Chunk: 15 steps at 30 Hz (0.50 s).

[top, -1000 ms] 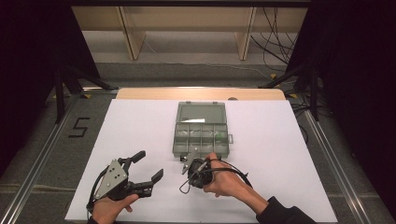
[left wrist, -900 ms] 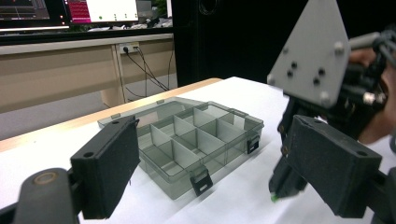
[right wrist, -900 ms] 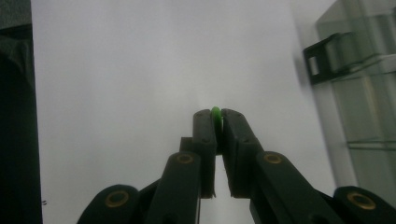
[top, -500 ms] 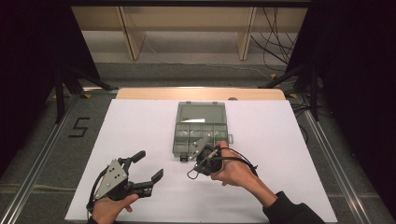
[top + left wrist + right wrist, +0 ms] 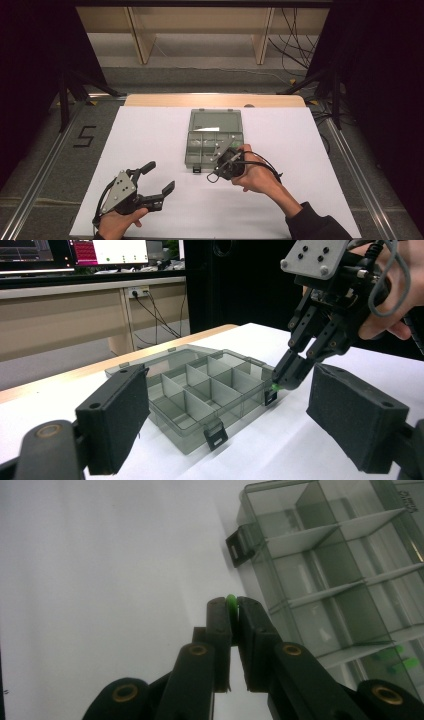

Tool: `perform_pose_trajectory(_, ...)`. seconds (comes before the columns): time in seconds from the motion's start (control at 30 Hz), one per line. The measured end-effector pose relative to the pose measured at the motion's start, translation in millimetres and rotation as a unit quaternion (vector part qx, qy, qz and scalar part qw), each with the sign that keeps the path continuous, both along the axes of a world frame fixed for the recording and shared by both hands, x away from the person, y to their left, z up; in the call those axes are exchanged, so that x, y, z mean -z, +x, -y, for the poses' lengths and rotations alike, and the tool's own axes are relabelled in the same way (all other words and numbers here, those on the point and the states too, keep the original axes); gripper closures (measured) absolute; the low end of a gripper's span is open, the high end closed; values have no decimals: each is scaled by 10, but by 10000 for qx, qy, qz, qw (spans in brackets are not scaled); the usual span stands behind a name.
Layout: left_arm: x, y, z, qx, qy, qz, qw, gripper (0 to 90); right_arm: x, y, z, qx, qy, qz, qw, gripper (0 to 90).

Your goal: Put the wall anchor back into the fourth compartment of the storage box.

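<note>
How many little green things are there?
3 that I can see: one green piece pinched in the right gripper, and two in a compartment of the box. More may be hidden.

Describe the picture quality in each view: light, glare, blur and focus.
High view: the white table is bright and evenly lit, the surroundings nearly black, the image soft. Left gripper view: the near jaws are blurred, the clear box and the right gripper sharper, the far screens glaring. Right gripper view: dim and greyish, the table darkening toward the edges; the small green piece stands out between the shut jaws.
</note>
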State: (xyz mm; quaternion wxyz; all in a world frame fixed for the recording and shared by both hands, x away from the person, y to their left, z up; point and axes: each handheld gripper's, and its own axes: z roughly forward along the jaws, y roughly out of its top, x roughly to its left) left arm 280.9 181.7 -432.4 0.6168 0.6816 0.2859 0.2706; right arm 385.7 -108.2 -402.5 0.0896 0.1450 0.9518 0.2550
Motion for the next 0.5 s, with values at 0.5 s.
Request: perform_pose_trajectory(0.5, 1, -3, 4, -3, -32, -19, 10000, 162, -105, 161, 236, 416, 151, 253, 9987, 840)
